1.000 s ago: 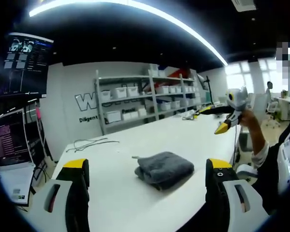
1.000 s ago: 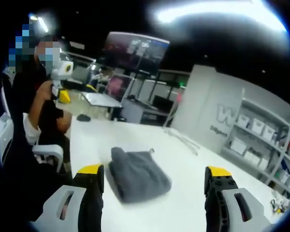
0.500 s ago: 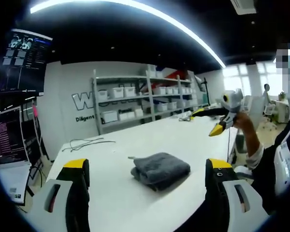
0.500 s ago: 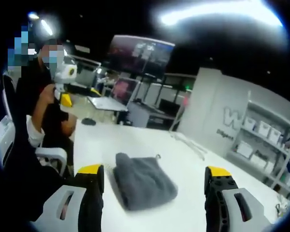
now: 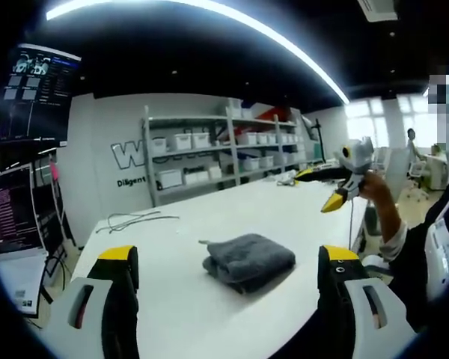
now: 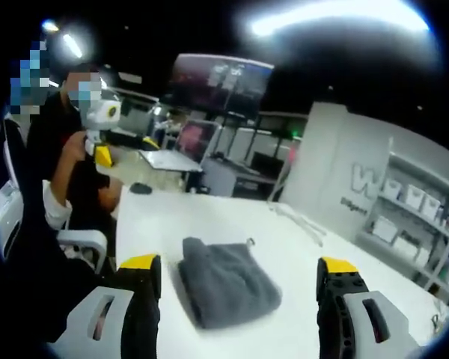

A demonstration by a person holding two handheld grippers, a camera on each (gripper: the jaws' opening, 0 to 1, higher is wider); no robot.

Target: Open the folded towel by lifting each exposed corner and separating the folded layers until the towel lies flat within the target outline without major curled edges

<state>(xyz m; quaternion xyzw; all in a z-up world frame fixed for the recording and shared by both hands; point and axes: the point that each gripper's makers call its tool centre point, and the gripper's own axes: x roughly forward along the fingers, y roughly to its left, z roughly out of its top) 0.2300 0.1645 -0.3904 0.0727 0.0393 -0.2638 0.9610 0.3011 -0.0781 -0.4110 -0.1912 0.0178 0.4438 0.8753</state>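
With both sets of jaws spread wide and empty, the folded grey towel (image 5: 248, 260) lies on the desk (image 5: 209, 224) ahead between them, so approach low and pinch only the top corner.

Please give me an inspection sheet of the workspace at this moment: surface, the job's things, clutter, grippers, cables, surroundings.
Surface: white table, mostly bare.
Job's things: grey towel, folded, lying on the table; no target outline can be made out.
Clutter: a small dark object at the table's far edge.
Grippers: left gripper open, above the table, short of the towel; right gripper open, also short of it.
Cables: loose cable on the table near the shelves.
Surroundings: shelves with white boxes, monitors, a seated person.
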